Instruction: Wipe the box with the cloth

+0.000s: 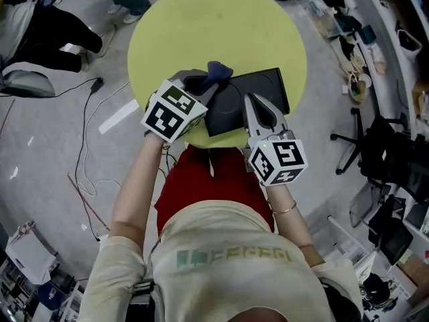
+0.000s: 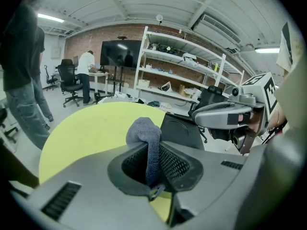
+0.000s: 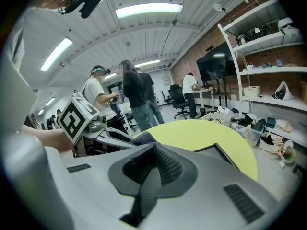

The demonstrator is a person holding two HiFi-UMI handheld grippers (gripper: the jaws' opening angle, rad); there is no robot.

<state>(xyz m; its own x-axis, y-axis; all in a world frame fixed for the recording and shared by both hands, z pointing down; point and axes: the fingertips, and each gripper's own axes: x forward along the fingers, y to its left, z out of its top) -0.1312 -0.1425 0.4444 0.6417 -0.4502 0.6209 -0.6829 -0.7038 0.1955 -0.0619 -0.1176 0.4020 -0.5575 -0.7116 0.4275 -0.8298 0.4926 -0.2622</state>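
Tabletop (image 1: 268, 25): plain yellow-green.
Box (image 1: 258, 92): black.
Cloth (image 2: 146, 138): dark blue-grey.
Left claw (image 1: 204, 86), right claw (image 1: 255, 107): grey bodies, black ribbed pads, cubes patterned with black-and-white square markers.
Floor (image 1: 40, 133): pale grey.
Shirt (image 1: 221, 247): beige, faded green print.

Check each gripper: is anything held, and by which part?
Left gripper: the blue-grey cloth, pinched along a bunched fold between the jaws, its wad sticking out in front. Right gripper: jaws together, nothing held.

Beige T-shirt (image 1: 228, 247) – red garment (image 1: 201, 180), bracelet (image 1: 285, 210).
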